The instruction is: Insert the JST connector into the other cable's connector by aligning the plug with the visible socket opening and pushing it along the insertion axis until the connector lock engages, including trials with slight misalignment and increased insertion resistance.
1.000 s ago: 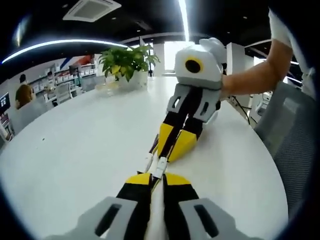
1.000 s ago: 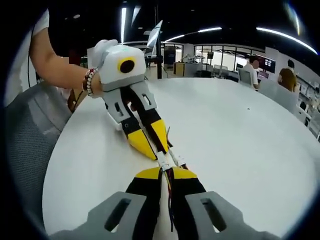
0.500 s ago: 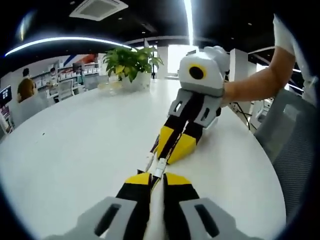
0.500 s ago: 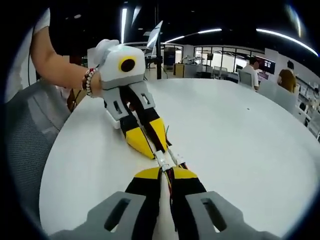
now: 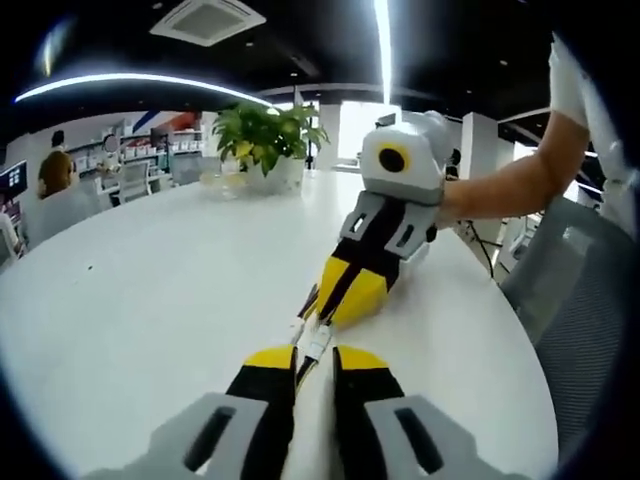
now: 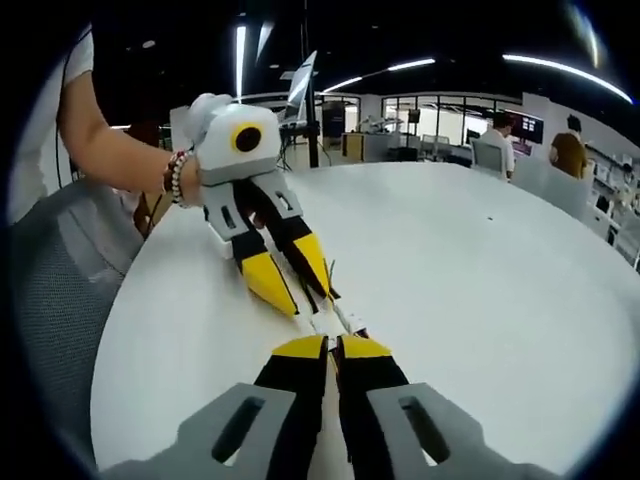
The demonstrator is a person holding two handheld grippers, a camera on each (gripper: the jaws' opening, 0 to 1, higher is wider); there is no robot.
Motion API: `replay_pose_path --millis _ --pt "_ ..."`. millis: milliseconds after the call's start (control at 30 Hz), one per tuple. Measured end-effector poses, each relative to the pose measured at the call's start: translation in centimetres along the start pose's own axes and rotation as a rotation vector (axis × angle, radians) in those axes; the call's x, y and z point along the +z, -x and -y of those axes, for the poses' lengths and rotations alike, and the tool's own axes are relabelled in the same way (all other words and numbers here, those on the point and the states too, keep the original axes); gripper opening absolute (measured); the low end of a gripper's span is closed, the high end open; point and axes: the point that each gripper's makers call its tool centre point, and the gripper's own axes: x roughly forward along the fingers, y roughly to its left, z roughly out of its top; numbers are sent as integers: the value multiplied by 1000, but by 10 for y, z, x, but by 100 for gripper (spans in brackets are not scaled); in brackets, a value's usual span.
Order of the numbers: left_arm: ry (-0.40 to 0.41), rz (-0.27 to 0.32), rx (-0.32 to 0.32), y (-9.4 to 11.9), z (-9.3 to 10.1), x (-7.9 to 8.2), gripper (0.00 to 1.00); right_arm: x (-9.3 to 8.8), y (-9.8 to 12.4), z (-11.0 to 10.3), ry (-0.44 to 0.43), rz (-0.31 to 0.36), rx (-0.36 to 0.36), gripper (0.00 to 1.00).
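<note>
The small white JST connectors lie on the white table, joined end to end between the two grippers' tips. My left gripper has its yellow-tipped jaws a little apart around the connector and its cable. My right gripper comes in from the upper right, jaws pressed together on the other cable. In the right gripper view, the right gripper is shut on the thin wires just behind the white connectors. The left gripper faces it, its two fingers visibly spread.
A potted plant stands at the table's far side. A grey mesh chair sits by the table edge, beside the person's arm. People sit at desks in the background. The table stretches wide to the right.
The left gripper's jaws have parted slightly; they were pressed together on the cable before. Both views have shifted a little. The right gripper stays shut.
</note>
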Motion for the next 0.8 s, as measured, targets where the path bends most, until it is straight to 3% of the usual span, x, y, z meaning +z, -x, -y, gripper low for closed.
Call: replay_pose_path --millis 267,367,467,600,800 --pt "16 63 25 16 0 23 13 12 19 3 0 6 -47 5" --pt "84 88 34 24 1 29 17 18 27 2 -5 5 -62 10" --pt "93 89 47 31 3 32 22 25 36 1 -16 11 -85 16" --pt "189 178 -4 46 19 54 23 35 50 -5 -5 23 -107 18" --pt "149 155 57 69 21 60 30 45 71 -12 1 42 -143 19"
